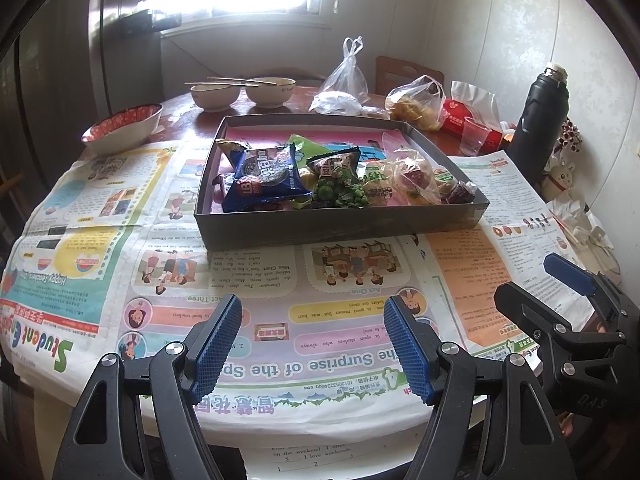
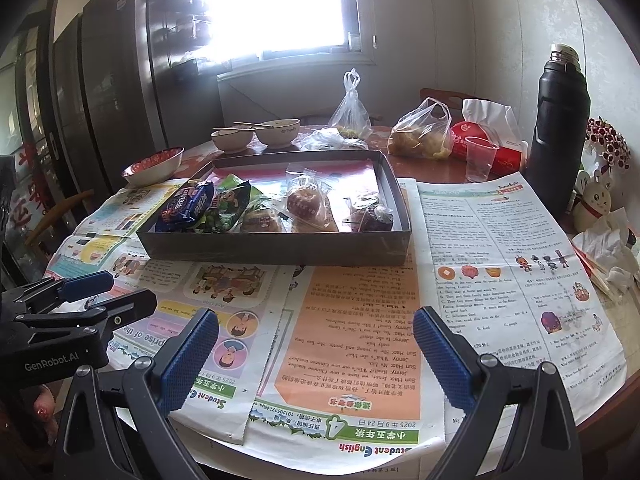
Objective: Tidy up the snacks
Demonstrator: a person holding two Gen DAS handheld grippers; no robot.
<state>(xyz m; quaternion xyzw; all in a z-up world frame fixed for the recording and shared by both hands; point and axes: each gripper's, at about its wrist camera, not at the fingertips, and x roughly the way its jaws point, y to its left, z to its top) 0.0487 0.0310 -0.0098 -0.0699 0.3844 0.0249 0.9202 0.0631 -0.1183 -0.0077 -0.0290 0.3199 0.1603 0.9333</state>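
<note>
A shallow dark box (image 1: 332,226) (image 2: 280,246) sits mid-table on newspaper and holds the snacks: a blue cookie packet (image 1: 266,178) (image 2: 186,206), a green pea bag (image 1: 340,184) (image 2: 224,210) and several clear-wrapped pastries (image 1: 412,178) (image 2: 308,206). My left gripper (image 1: 314,350) hovers open over the newspaper in front of the box, nothing between its blue pads. My right gripper (image 2: 316,360) is likewise open and empty, nearer the table's front edge. Each gripper shows in the other's view, the right one at the right edge (image 1: 560,284), the left one at the left edge (image 2: 80,292).
Behind the box stand two pale bowls with chopsticks (image 1: 244,92), a red-patterned bowl (image 1: 124,128), tied plastic bags (image 1: 416,102), a red tissue pack (image 2: 488,144), a clear cup (image 2: 480,158) and a tall black flask (image 2: 560,120). Crumpled tissues (image 2: 608,248) lie at the right.
</note>
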